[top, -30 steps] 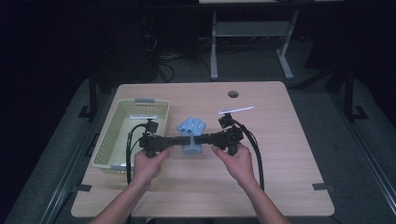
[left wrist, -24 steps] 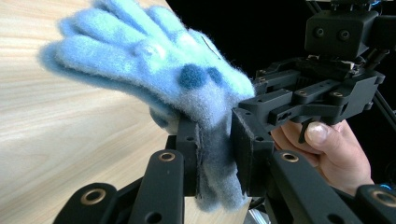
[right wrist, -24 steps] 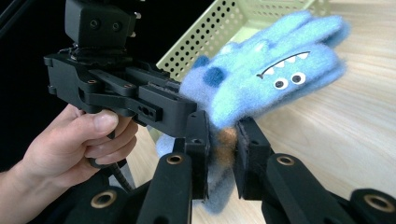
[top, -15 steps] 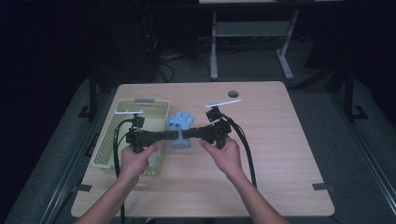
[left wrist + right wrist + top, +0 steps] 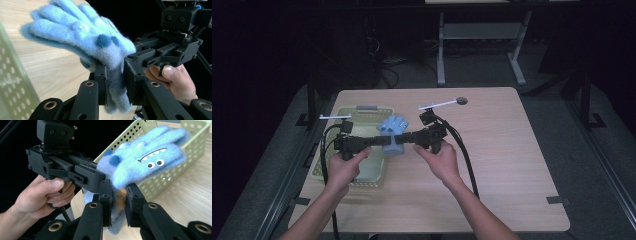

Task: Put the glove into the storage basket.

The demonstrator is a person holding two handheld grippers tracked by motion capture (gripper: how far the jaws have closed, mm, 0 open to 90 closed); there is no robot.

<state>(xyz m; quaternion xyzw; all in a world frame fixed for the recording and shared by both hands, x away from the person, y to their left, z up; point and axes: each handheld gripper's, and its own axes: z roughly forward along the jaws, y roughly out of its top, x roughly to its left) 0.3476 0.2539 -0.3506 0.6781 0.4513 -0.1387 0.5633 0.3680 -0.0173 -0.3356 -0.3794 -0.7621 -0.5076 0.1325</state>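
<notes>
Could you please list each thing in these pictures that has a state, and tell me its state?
Blue glove: lifted off the table, gripped at its cuff from both sides.
Left gripper: shut on the blue glove.
Right gripper: shut on the blue glove.
Green basket: upright on the table, nothing seen inside.

- Blue fuzzy glove (image 5: 393, 131): monster face w/ eyes, teeth, dark spots
- Held off table, cuff pinched both sides, fingers up, just beside basket (image 5: 362, 176)
</notes>
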